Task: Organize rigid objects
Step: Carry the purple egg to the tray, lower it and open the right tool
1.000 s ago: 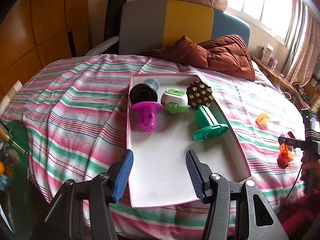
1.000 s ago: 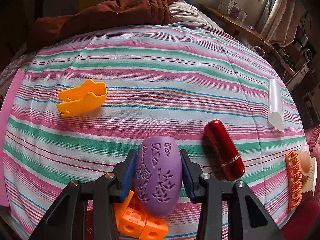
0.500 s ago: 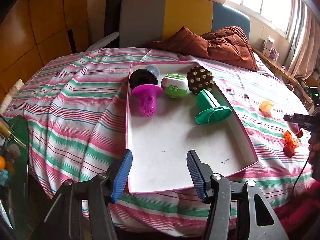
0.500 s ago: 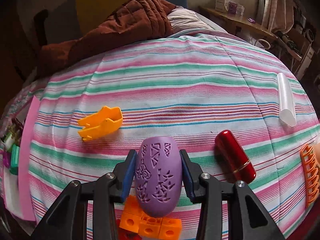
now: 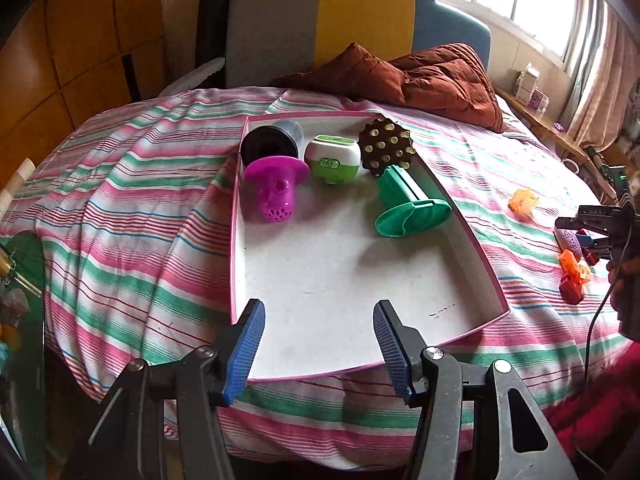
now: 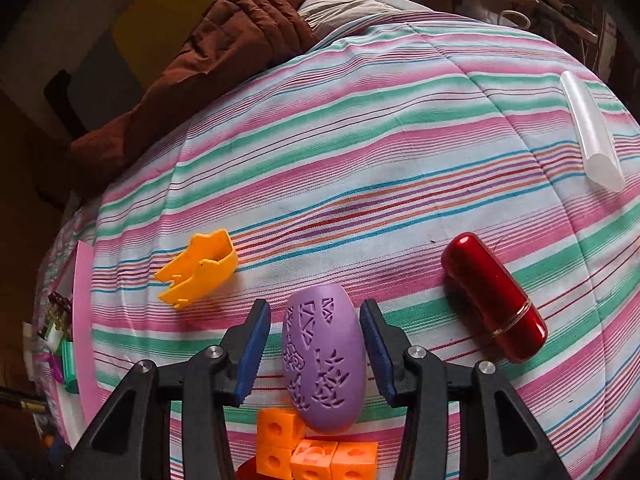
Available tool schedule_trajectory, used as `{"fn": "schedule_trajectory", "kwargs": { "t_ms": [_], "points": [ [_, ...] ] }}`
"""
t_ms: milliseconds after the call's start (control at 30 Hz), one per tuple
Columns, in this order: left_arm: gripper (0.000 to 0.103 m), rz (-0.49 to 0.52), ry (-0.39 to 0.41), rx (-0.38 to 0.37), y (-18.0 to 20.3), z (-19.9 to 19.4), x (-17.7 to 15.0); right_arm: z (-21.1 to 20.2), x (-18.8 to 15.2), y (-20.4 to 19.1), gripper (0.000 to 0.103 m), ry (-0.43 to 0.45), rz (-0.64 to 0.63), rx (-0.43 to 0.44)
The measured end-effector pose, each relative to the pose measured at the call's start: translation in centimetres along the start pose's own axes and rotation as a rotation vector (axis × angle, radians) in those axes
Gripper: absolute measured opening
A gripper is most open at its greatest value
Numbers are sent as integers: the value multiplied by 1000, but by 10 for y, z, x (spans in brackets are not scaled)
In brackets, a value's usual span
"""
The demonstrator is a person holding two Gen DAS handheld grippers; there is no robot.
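The right gripper point(image 6: 315, 344) has just been easing its jaws wider around the purple egg-shaped plastic piece with cut-out patterns point(image 6: 323, 356); there is now a sliver of daylight between each blue ribbed pad and the egg's sides, so I would call it let go rather than pinched, with the egg leaning on the cluster of orange plastic cubes point(image 6: 308, 450) beneath it. From the left wrist view that same gripper point(image 5: 580, 230) sits out on the striped pink, green and white bedspread point(image 5: 132, 216), well apart from the tray, so the egg seems to be loose on the cloth rather than sorted. Beside it lie a glossy red metal lipstick-shaped tube point(image 6: 494, 298), an orange plastic scoop-like piece with notched edges point(image 6: 198, 274) and, further off, a frosted clear plastic tube point(image 6: 592, 132), all waiting their turn, I would guess. The left gripper point(image 5: 319, 346) hangs with its jaws apart and nothing between them, above the near edge of the white shallow tray with a pink rim point(image 5: 340, 280), probably parked to stay out of the way. The tray's far end already holds a black cup point(image 5: 266, 145), a magenta perforated strainer point(image 5: 275, 186), a white and green round gadget point(image 5: 332, 158), a brown studded ball point(image 5: 384, 148) and a green plastic spool point(image 5: 410, 208), bunched together to leave floor free
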State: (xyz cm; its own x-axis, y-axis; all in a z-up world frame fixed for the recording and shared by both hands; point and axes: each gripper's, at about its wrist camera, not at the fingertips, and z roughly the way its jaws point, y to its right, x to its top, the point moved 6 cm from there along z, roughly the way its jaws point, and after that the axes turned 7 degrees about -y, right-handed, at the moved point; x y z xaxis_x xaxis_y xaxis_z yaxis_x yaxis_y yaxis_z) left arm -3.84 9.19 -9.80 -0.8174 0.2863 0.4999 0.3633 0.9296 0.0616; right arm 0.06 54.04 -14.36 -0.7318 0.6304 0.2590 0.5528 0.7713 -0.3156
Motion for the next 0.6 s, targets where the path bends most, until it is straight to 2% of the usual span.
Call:
{"fn": "schedule_trajectory", "kwargs": {
  "t_ms": [100,300,600],
  "points": [
    [57,-12,0,-4,-3,0,1,-1,-5,-2,47,-7,-35,-52],
    [57,-20,-13,-3,-4,2,-4,9,-16,-22,44,-4,-242,-268],
    [57,-14,-5,8,-7,-4,-7,11,-13,-19,44,8,-256,-275]
  ]
}}
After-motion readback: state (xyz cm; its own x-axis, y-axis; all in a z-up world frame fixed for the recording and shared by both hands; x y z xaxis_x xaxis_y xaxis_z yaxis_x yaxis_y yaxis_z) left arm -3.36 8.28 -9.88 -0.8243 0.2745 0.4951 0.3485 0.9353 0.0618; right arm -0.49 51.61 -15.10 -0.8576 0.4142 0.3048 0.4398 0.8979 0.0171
